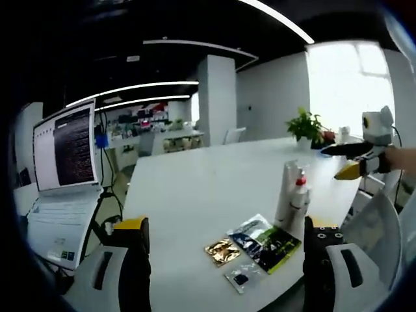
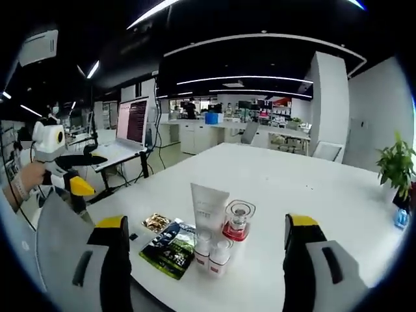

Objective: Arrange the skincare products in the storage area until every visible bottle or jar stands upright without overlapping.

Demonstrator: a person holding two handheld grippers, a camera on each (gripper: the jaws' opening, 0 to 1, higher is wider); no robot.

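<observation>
While both grippers hang open, the white tube (image 2: 208, 207) stands upright.

A white worktop (image 1: 208, 188) carries flat sachets (image 1: 263, 242); an open laptop (image 1: 65, 169) and potted plant (image 1: 304, 127) stand nearby.

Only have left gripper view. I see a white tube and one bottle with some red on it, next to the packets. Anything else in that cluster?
Observer: Yes. The right gripper view shows two small clear bottles side by side in front of the white tube.
Operator: Anything tipped over?
Observer: No. From that side the red-based bottle stands upright beside the tube, and the tube and small ones are upright too.
Operator: Right gripper holding anything?
Observer: No. The right gripper is open, nothing between its jaws, and it is short of the cluster.
</observation>
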